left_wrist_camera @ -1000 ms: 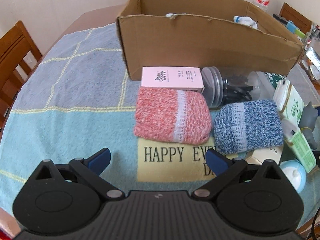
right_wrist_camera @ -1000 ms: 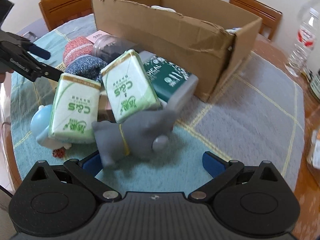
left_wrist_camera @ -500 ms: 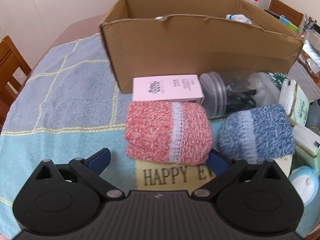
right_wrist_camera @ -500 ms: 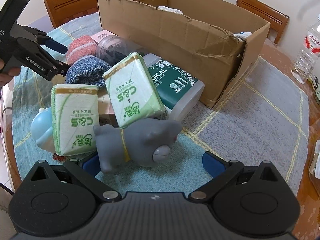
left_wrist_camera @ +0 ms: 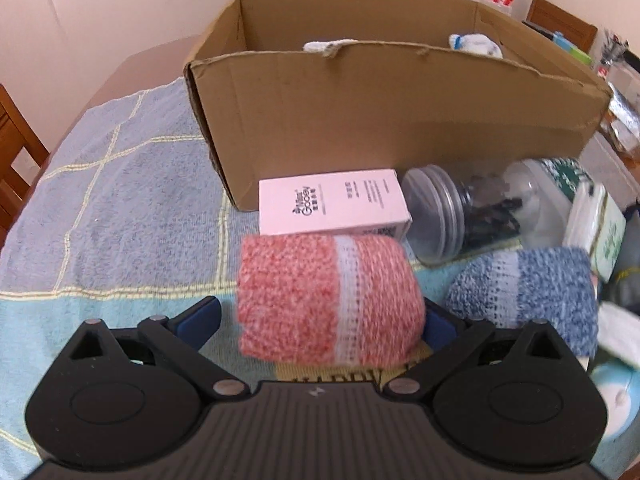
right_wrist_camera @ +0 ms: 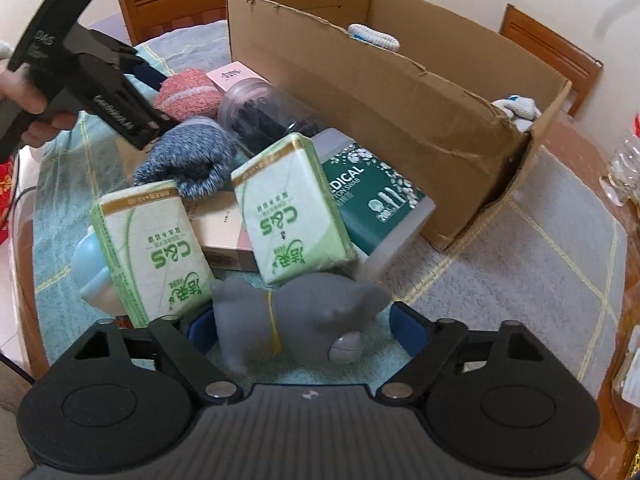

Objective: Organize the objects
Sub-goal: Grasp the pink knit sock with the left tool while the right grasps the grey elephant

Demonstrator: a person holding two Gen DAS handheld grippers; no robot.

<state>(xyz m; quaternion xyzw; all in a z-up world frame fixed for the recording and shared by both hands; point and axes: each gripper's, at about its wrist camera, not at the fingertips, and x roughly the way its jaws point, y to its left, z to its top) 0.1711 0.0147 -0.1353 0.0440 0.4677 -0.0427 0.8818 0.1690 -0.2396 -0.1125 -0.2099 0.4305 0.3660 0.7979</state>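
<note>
Both of my tools have closed in: left hand-held gripper wide open astride the red knit roll, right hand-held gripper open around the grey toy; next, I judge, pinch and lift toward the cardboard box at 12 o'clock.

Red sock roll hides the right blue fingertip.

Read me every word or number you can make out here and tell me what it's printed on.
"Gooey": pink cardboard box; its other print is too small.
"C&S", upside down: two green tissue packs; their other characters are unreadable.
"DICAL", "200": green swab tub.
Yellow towel patch: lettering hidden.
Left tool: lettering blurred.
</note>
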